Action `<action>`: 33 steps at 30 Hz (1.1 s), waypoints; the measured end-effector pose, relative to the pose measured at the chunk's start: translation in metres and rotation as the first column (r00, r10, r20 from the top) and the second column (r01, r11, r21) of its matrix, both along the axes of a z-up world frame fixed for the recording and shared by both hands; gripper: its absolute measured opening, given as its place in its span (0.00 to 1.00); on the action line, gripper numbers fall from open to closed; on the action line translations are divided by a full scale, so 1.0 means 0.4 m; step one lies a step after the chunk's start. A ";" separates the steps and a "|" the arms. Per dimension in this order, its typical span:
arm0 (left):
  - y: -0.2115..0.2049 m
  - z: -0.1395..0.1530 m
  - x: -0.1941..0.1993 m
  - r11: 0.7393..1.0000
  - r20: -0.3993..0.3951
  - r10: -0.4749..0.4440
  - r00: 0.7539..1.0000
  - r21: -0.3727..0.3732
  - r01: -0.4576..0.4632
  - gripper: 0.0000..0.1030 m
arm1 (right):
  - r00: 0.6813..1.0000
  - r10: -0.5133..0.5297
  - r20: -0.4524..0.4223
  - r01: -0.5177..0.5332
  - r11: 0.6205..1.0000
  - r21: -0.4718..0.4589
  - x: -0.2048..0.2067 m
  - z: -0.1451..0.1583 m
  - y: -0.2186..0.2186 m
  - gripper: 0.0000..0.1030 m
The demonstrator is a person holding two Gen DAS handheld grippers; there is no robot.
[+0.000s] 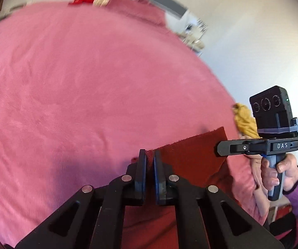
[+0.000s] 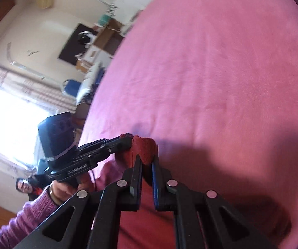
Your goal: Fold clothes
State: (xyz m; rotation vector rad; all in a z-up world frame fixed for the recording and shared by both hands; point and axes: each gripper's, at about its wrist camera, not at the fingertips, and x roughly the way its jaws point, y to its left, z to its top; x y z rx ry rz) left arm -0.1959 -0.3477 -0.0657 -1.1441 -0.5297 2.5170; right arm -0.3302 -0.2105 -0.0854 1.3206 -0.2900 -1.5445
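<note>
Left wrist view: both grippers (image 1: 149, 155) (image 2: 147, 161) clamped on dark red cloth (image 1: 190, 151) above pink bed (image 1: 86, 83) (thin pinch); may slip if tugged.

A pink bedspread (image 1: 82, 87) fills most of both views. In the right wrist view, a bright window (image 2: 7, 124) with a patterned curtain (image 2: 30, 87) sits at left. A blue chair (image 2: 71, 87) stands beside the bed, and a dark wall panel (image 2: 76, 43) shows at upper left.
</note>
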 end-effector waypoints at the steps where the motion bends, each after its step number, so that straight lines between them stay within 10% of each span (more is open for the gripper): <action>1: 0.013 0.023 0.050 1.000 -0.058 -0.009 0.998 -0.014 0.008 0.06 | 1.000 0.011 -0.028 -0.012 1.000 -0.013 0.026 0.022 0.020 0.07; 6: 0.105 0.082 0.315 0.991 -0.281 -0.067 0.957 -0.131 0.031 0.09 | 0.953 0.080 -0.293 -0.094 0.995 -0.034 0.212 0.098 0.137 0.07; 9: 0.159 0.019 0.437 0.980 -0.225 -0.084 0.971 -0.195 0.040 0.09 | 0.919 0.124 -0.373 -0.115 0.992 0.047 0.313 0.038 0.178 0.17; 14: 0.206 -0.088 0.572 0.990 -0.089 -0.030 0.996 -0.141 0.017 0.09 | 0.964 0.101 -0.245 -0.056 0.981 0.183 0.378 -0.102 0.248 0.21; 19: 0.218 -0.061 0.590 0.981 -0.124 0.082 0.989 -0.165 -0.102 0.09 | 0.982 -0.178 -0.067 0.181 0.983 0.035 0.337 -0.097 0.337 0.25; 24: 0.140 -0.060 0.455 0.954 -0.026 0.275 0.961 -0.114 -0.276 0.38 | 0.967 -0.244 -0.071 0.250 0.962 0.109 0.268 -0.074 0.270 0.25; 30: 0.059 -0.176 0.381 0.899 0.242 0.390 0.888 0.109 -0.425 0.41 | 0.951 -0.296 0.090 0.270 0.936 0.227 0.222 -0.165 0.200 0.27; 33: 0.082 -0.162 0.396 0.930 0.193 0.365 0.911 -0.037 -0.365 0.25 | 0.963 -0.268 0.009 0.257 0.929 0.265 0.212 -0.155 0.200 0.08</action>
